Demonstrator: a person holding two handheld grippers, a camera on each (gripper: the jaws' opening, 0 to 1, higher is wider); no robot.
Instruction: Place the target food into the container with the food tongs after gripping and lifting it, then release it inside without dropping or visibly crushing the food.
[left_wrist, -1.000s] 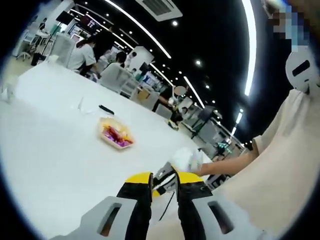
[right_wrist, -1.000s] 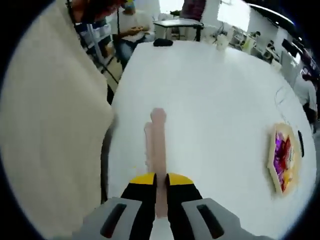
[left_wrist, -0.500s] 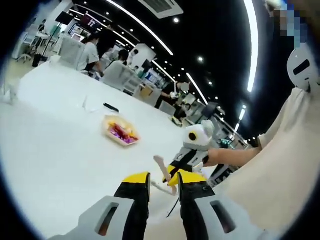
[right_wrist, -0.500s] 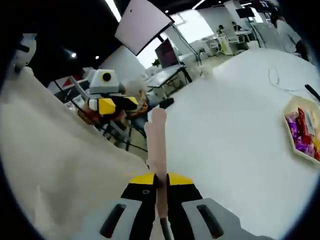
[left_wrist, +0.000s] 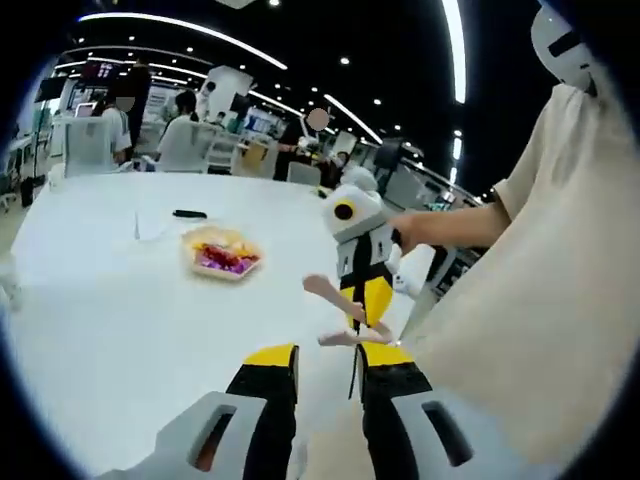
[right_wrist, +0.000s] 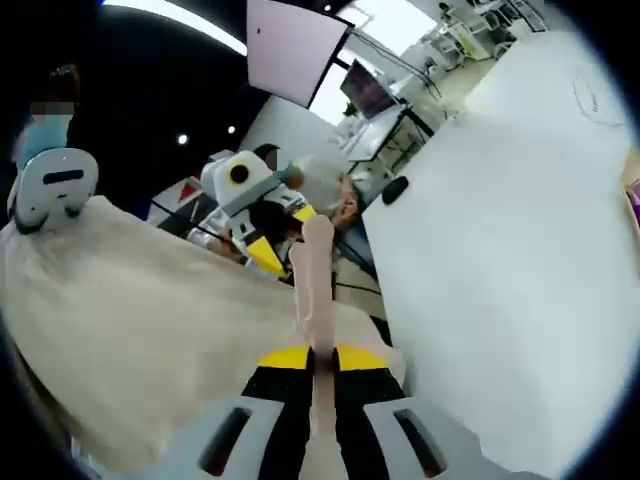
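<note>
Pale pink food tongs (right_wrist: 315, 280) stick out forward from my right gripper (right_wrist: 322, 360), which is shut on their handle end. In the left gripper view the right gripper (left_wrist: 365, 320) hangs in the air just ahead, and the tongs (left_wrist: 328, 292) spread in a V toward the left. A shallow yellow tray (left_wrist: 222, 250) of colourful wrapped food rests on the white table (left_wrist: 110, 320), beyond the tongs and apart from them. My left gripper (left_wrist: 328, 385) is open with nothing between its fingers. It also appears at the left of the tongs as the left gripper (right_wrist: 280, 235).
A person's beige shirt (left_wrist: 540, 300) fills the right side, and their forearm (left_wrist: 450, 225) reaches to the right gripper. A black object (left_wrist: 188, 213) and a thin cable lie behind the tray. People and chairs (left_wrist: 190, 140) sit at the far table edge. The table's near edge (right_wrist: 385, 290) runs beside the tongs.
The right gripper has risen from the table with the tongs and tipped upward, so the tray has slid out of its view. It now hangs in front of the left gripper.
</note>
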